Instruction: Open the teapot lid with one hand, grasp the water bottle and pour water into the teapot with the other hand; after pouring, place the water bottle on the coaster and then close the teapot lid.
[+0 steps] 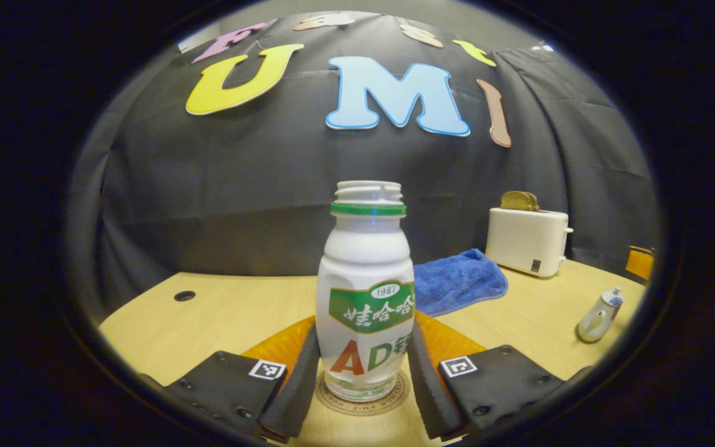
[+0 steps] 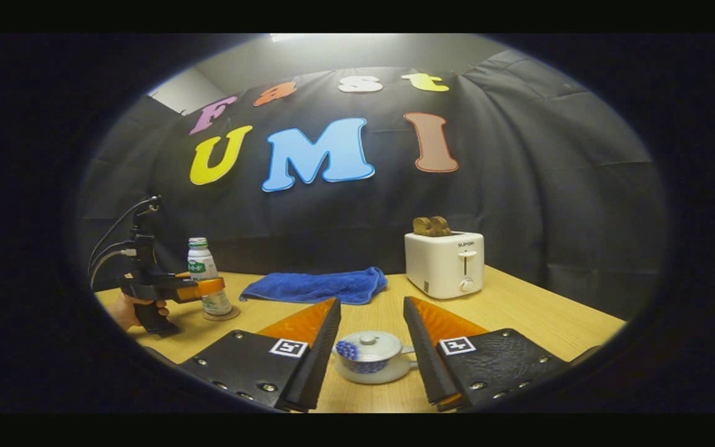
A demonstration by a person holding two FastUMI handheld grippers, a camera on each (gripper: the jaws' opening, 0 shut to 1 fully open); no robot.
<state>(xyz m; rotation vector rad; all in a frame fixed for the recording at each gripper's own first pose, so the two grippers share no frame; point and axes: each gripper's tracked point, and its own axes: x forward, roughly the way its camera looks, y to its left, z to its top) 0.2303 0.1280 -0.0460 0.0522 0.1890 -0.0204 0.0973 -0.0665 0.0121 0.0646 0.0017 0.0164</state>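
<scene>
In the left gripper view a white water bottle point(image 1: 365, 298) with a green neck ring and no cap stands upright on a round coaster point(image 1: 362, 402). My left gripper point(image 1: 364, 332) has a finger against each side of it, shut on the bottle. The small white and blue teapot point(image 1: 599, 315) sits far right on the table. In the right gripper view the same teapot point(image 2: 370, 357) sits with its lid point(image 2: 368, 345) on, between the spread fingers of my open right gripper point(image 2: 371, 304), which do not touch it. The left gripper point(image 2: 199, 288) and bottle point(image 2: 203, 270) show far left.
A blue cloth point(image 2: 317, 287) lies at the back of the wooden table point(image 2: 537, 310). A white toaster point(image 2: 445, 263) holding bread stands to its right. A hand point(image 2: 126, 310) holds the left gripper's handle. A small hole point(image 1: 184, 296) marks the table's left part.
</scene>
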